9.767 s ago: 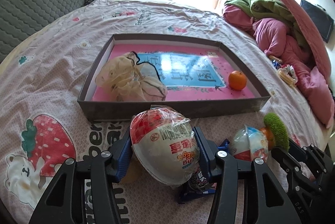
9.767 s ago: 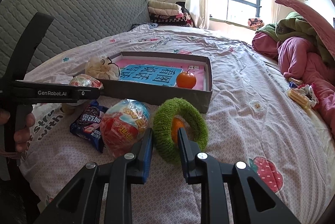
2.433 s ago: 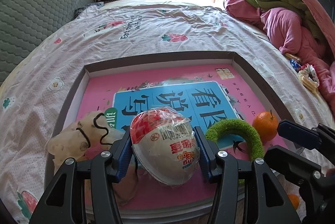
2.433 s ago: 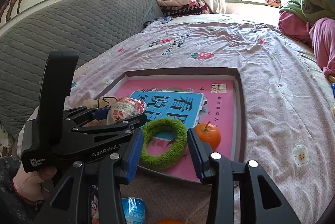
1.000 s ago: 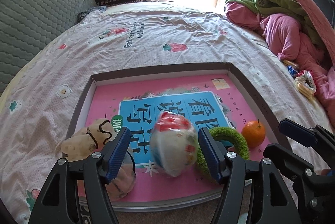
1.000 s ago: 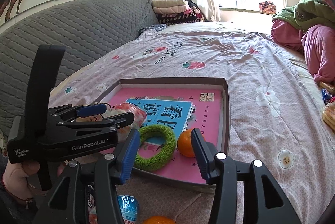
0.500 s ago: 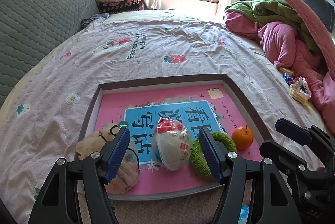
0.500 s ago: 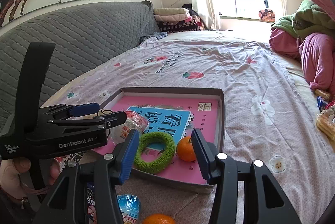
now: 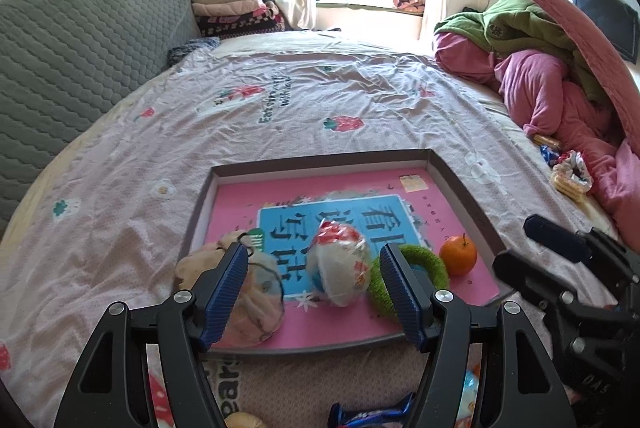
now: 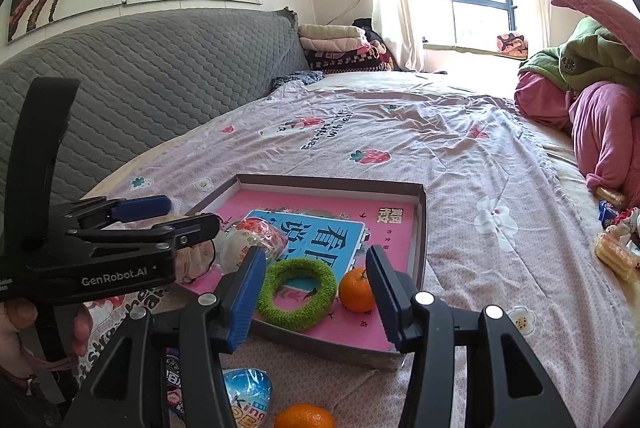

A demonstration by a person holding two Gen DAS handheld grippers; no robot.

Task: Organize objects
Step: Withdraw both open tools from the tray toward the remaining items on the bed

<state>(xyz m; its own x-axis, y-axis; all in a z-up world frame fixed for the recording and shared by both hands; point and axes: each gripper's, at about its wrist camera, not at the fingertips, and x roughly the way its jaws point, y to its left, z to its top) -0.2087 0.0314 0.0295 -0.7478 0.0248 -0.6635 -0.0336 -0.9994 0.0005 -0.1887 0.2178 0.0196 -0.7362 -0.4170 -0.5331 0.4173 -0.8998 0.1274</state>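
Four items are already laid in the tray, both grippers are held empty and wide, snacks left outside

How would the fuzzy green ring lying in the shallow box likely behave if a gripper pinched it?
The fuzzy green ring looks soft and plush, so it would probably squash and flex rather than hold shape. It lies flat in the shallow box, so rolling seems unlikely. Its pile should resist slipping.
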